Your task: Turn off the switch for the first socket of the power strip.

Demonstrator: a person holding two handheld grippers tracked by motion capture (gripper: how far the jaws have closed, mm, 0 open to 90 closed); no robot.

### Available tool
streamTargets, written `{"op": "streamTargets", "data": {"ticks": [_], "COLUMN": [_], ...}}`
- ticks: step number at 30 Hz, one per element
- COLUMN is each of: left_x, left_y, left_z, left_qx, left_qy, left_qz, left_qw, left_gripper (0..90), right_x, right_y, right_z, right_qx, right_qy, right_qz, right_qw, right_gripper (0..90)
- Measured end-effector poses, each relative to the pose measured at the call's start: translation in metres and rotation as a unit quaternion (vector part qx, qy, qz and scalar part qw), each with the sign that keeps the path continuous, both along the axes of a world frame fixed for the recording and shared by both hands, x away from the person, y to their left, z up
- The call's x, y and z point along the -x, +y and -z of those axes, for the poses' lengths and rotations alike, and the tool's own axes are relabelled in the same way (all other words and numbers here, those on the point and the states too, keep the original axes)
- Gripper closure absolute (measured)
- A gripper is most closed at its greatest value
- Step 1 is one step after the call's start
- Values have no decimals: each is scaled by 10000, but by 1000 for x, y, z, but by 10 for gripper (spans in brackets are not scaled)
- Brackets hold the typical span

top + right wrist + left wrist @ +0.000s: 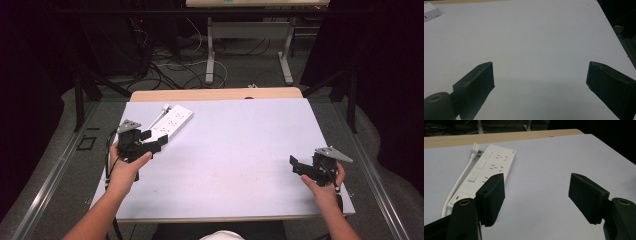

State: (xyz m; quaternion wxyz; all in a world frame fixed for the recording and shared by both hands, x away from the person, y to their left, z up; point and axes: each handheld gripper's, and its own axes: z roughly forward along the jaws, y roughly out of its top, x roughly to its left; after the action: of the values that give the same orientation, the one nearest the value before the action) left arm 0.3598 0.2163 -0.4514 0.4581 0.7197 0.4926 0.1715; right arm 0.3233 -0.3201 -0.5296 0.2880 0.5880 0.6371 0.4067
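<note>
Black jaws of the left gripper (536, 195) stand apart with nothing between them — the white power strip (486, 173) lies just beside its left jaw, flat on the table (240, 145). Well away from the strip, the right gripper (539, 85) gapes wide, empty.

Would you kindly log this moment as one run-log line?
left hand-held gripper: open, empty, beside power strip | right hand-held gripper: open, empty | table: strip far left

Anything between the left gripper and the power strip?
Nothing visible. The left gripper has open, empty jaws, and the power strip lies just ahead, off to one side, with bare table beside it. Its cord runs along the strip's outer edge, not across the approach.
</note>
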Motion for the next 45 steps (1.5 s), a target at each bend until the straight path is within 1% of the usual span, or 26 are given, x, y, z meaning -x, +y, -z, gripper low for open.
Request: {"op": "streamTargets", "data": {"ticks": [3,6,10,14,15,18,19,20,22,23,24,26,28,30,32,34,36,40,44,45], "left_x": [7,14,22,27,28,30,30,31,32,32,32,32,33,33,33,33,34,33,32,32], "left_y": [5,11,17,22,22,24,25,25,25,25,26,26,28,29,31,32,34,35,35,35], "left_z": [8,15,26,38,41,49,51,53,56,58,59,63,65,69,71,74,75,76,78,78], "left_qx": [-22,24,18,-58,-57,-75,-90,-87,-115,-108,-132,-113,-149,-114,-179,-172,-180,-180,-242,-234], "left_qy": [23,52,65,138,120,163,168,149,125,118,133,132,168,184,216,227,262,282,281,285], "left_qz": [-44,-63,-106,-112,-131,-124,-131,-139,-150,-169,-148,-188,-194,-242,-276,-316,-318,-341,-362,-365], "left_qw": [10000,10000,9999,9998,9998,9998,9997,9998,9997,9997,9997,9997,9996,9995,9992,9991,9990,9989,9987,9987], "left_gripper": [226,177,155,83,70,14,5,3,3,3,3,3,2,2,2,2,2,2,2,2], "right_x": [0,0,0,-1,-1,0,-1,-1,-1,0,0,0,0,0,0,0,0,0,0,0], "right_y": [0,0,0,0,0,1,2,1,1,1,1,1,0,0,0,0,-1,-1,-1,0], "right_z": [0,1,1,1,1,1,2,2,2,1,1,1,1,1,1,1,1,1,0,0], "right_qx": [-37,-39,-41,3,7,-34,-105,-55,-57,-28,-24,-24,-15,-12,-16,-12,21,13,63,53], "right_qy": [5,1,1,-20,-9,7,0,-30,-28,17,15,12,14,10,12,8,-11,-17,-3,-39], "right_qz": [25,28,32,-11,-24,29,56,42,45,27,18,18,8,5,2,-6,-24,-20,-63,-53], "right_qw": [10000,10000,10000,10000,10000,10000,9999,10000,10000,10000,10000,10000,10000,10000,10000,10000,10000,10000,10000,10000], "right_gripper": [72,72,72,72,72,72,72,72,72,72,72,72,72,72,72,72,72,72,72,72]}}
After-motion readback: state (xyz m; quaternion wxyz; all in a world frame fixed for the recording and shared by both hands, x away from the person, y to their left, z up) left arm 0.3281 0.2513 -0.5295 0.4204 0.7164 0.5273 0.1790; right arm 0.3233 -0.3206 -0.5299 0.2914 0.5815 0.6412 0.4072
